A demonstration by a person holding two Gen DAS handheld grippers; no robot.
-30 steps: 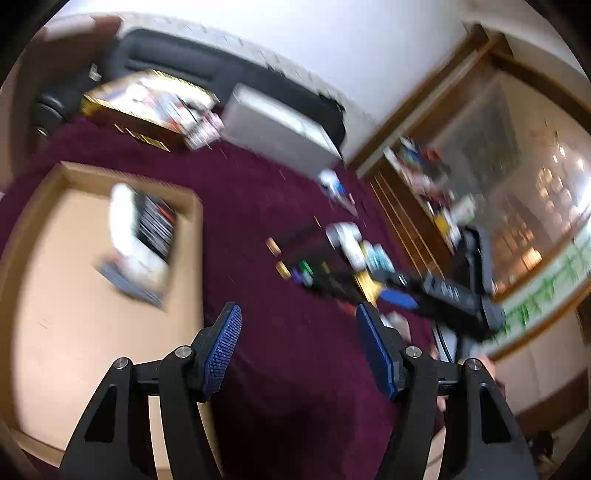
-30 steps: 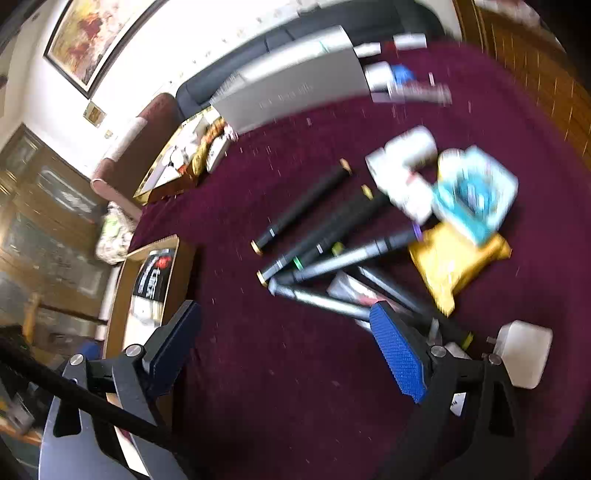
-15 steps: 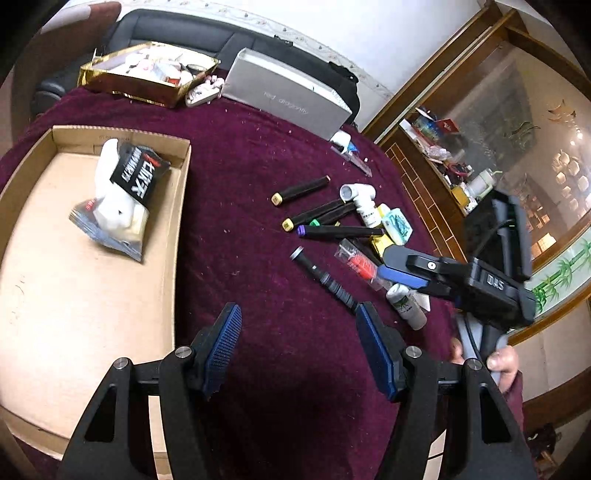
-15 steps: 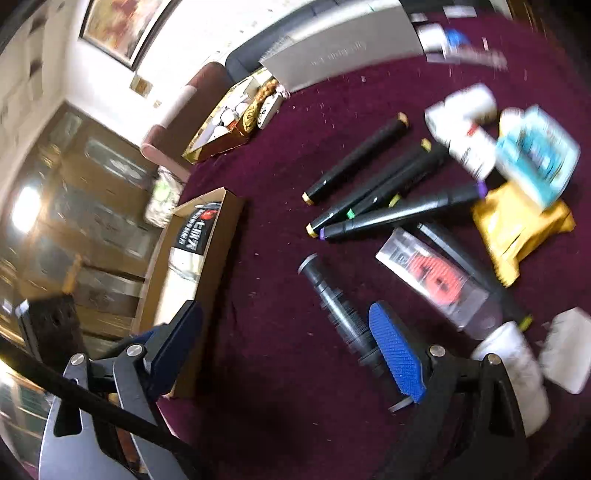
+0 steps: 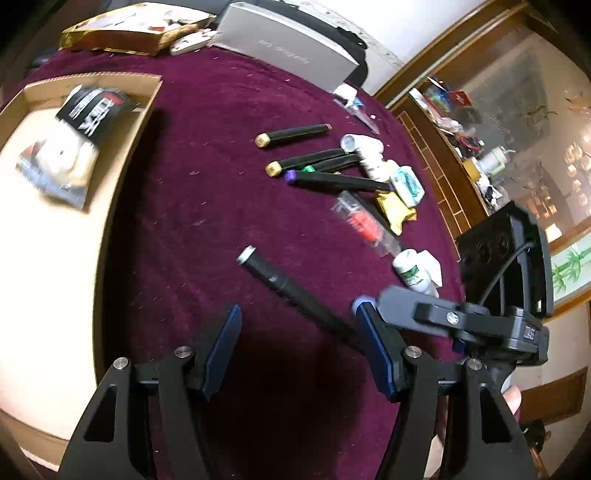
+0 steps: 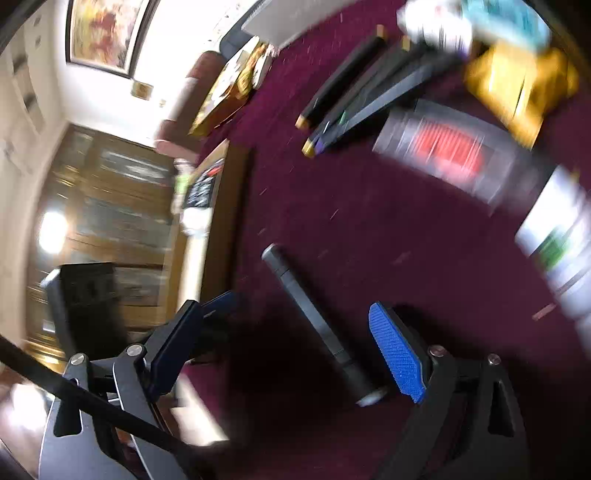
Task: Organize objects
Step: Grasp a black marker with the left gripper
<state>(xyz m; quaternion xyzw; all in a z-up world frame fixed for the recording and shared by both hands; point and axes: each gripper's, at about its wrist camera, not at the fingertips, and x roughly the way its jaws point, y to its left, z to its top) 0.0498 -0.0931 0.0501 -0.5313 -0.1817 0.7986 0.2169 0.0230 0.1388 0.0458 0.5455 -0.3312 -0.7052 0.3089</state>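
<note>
A long black marker (image 5: 291, 291) with a grey cap lies alone on the maroon cloth; in the right wrist view it (image 6: 314, 321) lies between my right gripper's fingers. My right gripper (image 6: 291, 347) is open around it, low over the cloth. My left gripper (image 5: 303, 350) is open and empty just in front of the marker. More black markers (image 5: 325, 162), a red-labelled packet (image 5: 360, 221), a yellow sachet (image 5: 397, 208) and a white bottle (image 5: 412, 271) lie further right. A cardboard tray (image 5: 122, 147) at left holds a bagged item (image 5: 70, 144).
A silver box (image 5: 284, 51) and a gold tray (image 5: 125, 33) of clutter stand at the far edge. A teal packet (image 5: 406, 184) and a white pipe elbow (image 5: 364, 146) lie by the markers. The right gripper's body (image 5: 480, 321) shows at right.
Both grippers have dropped lower and closer to the cloth. My right gripper has moved over the lone black marker, which now lies between its open fingers.
</note>
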